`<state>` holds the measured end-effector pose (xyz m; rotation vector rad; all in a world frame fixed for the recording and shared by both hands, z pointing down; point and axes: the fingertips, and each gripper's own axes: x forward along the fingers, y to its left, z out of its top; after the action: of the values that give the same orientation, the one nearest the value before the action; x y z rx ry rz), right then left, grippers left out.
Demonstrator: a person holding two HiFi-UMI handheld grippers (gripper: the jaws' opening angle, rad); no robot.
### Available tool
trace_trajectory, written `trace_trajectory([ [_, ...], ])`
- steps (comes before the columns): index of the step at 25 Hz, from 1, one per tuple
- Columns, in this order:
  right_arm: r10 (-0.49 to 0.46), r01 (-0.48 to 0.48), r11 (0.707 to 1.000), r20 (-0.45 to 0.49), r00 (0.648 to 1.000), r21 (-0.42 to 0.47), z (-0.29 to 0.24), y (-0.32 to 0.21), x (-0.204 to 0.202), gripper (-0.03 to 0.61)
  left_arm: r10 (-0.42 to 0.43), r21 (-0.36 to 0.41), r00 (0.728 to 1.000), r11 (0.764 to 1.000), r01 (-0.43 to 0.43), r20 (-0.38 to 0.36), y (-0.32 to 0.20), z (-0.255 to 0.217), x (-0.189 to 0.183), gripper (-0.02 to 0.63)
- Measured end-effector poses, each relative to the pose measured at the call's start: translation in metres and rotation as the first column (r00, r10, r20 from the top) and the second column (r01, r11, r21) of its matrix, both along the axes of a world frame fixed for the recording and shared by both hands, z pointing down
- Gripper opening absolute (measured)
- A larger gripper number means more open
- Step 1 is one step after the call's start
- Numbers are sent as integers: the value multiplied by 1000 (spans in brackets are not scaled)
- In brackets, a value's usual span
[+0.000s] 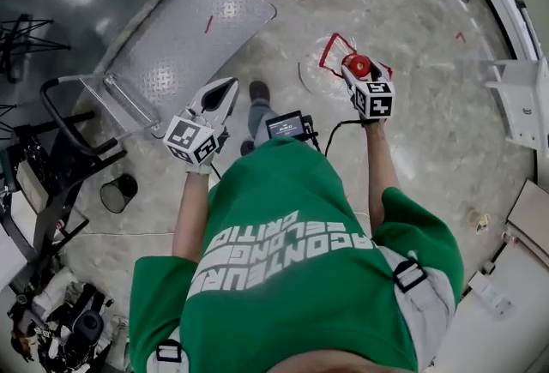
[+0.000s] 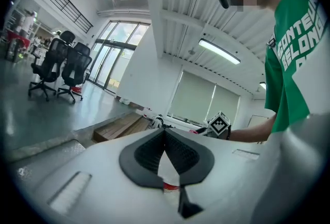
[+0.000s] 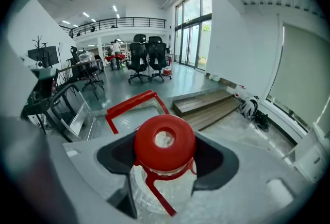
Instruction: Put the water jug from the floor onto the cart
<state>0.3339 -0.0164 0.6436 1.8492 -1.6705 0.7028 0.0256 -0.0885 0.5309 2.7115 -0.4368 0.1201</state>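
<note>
Head view: right tongs [image 1: 355, 73] pinched on the neck of the water jug [image 1: 359, 63], red cap up and red carry handle sticking out. The jug sits right of the cart [image 1: 184, 37] and not over it; can't tell if its base is off the floor [image 1: 412, 28]. Left tongs [image 1: 221, 95] pressed together, nothing in them, hovering near the deck's right edge. Deck is bare, push handle [image 1: 69, 118] at its near-left end, so the long right edge is the open way in. The person's foot [image 1: 257, 92] lies between jug and cart. Left gripper view: tips meet with nothing between, right marker cube [image 2: 219, 124] off to the side, well apart. Right gripper view: jaws grip just under the cap, clear body hanging below, deck straight ahead past the handle, wooden platform [image 3: 206, 107] to the right. Risks, as I judge them: a neck-only hold from one side could let a heavy jug slip or swing on the carry, it could clip the deck edge if kept low, and the foot sits in the path
</note>
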Motion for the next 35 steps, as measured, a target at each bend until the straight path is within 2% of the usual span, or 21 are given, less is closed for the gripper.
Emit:
trace_trajectory([
  [4,-47,47,997,-10,999,53,-32,-32,-10,299,-56,6,998,998,56,1,-7,-3,-20,9],
  [11,-237,239,969,-35,971,62,-43,-109,-55,299,-187,16,982,982,187,16,-26,-7,-64,9],
  [18,-448,446,891,-1,894,81,-53,-191,-138,299,-382,-5,924,924,382,18,-54,-6,-129,9],
  [26,-603,596,794,37,797,119,-56,-262,-208,298,-501,14,865,866,501,25,-89,-10,-160,9],
  [31,-676,672,737,38,736,79,-40,-275,-228,298,-521,-43,852,851,523,50,-96,8,-150,9],
  [35,-709,704,704,24,705,92,-36,-306,-233,299,-520,-31,852,852,522,61,-126,10,-138,9],
])
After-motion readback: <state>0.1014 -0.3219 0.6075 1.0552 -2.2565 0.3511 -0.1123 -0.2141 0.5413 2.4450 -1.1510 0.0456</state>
